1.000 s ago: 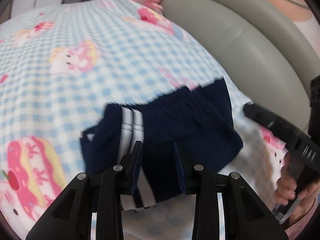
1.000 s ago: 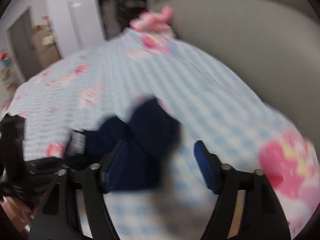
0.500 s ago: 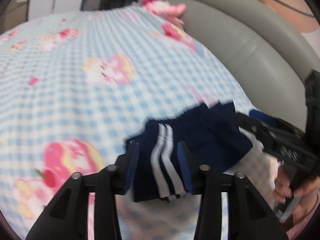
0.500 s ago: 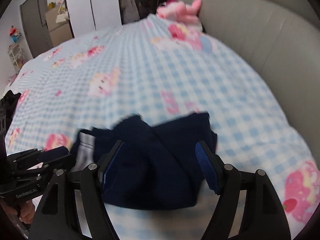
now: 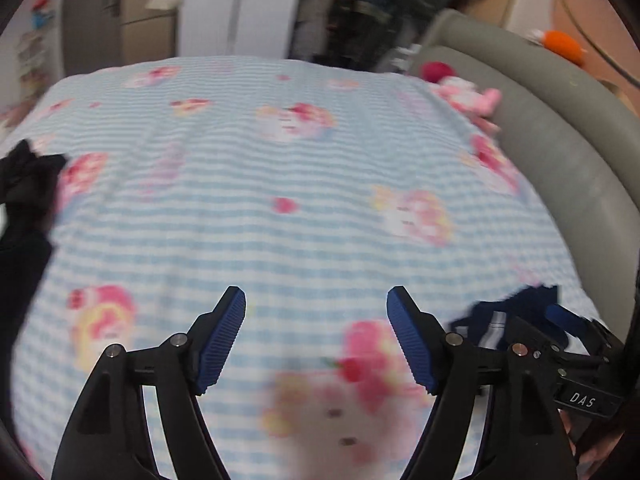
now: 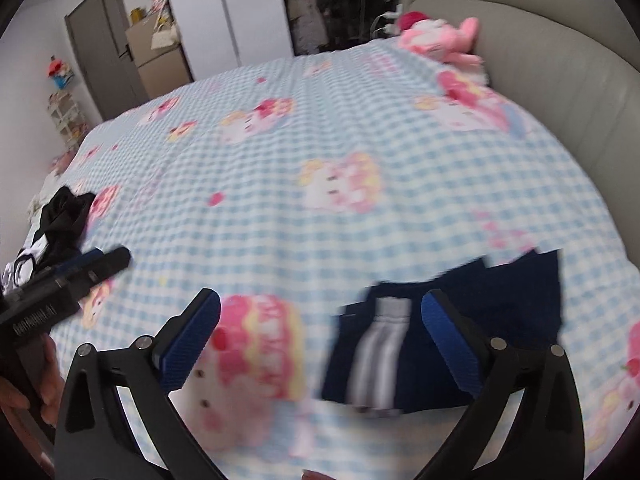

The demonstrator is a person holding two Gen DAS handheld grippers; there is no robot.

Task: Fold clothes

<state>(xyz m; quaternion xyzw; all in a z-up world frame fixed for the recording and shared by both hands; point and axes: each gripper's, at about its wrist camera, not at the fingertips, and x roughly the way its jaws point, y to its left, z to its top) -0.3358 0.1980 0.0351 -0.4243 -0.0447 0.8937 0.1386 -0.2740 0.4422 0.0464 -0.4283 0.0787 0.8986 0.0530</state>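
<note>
Folded navy shorts with white side stripes (image 6: 436,332) lie on the blue checked bedspread (image 6: 320,232), partly behind my right gripper's right finger; they also show at the right edge of the left wrist view (image 5: 508,316). My right gripper (image 6: 320,328) is open and empty over the bed just left of the shorts. My left gripper (image 5: 316,332) is open and empty above bare bedspread (image 5: 280,220), left of the shorts. It appears in the right wrist view (image 6: 72,276) at the left. A pile of black and white clothes (image 6: 56,224) lies at the bed's left edge, also in the left wrist view (image 5: 24,192).
A grey padded headboard (image 6: 560,80) runs along the right. A pink plush toy (image 6: 440,40) lies at the bed's far right corner. White wardrobe doors (image 6: 224,12) and a grey door (image 6: 104,44) stand beyond the bed.
My left gripper let go of the navy shorts, opened and swung left and up away from them. My right gripper also shifted left, so the shorts now lie at its right finger.
</note>
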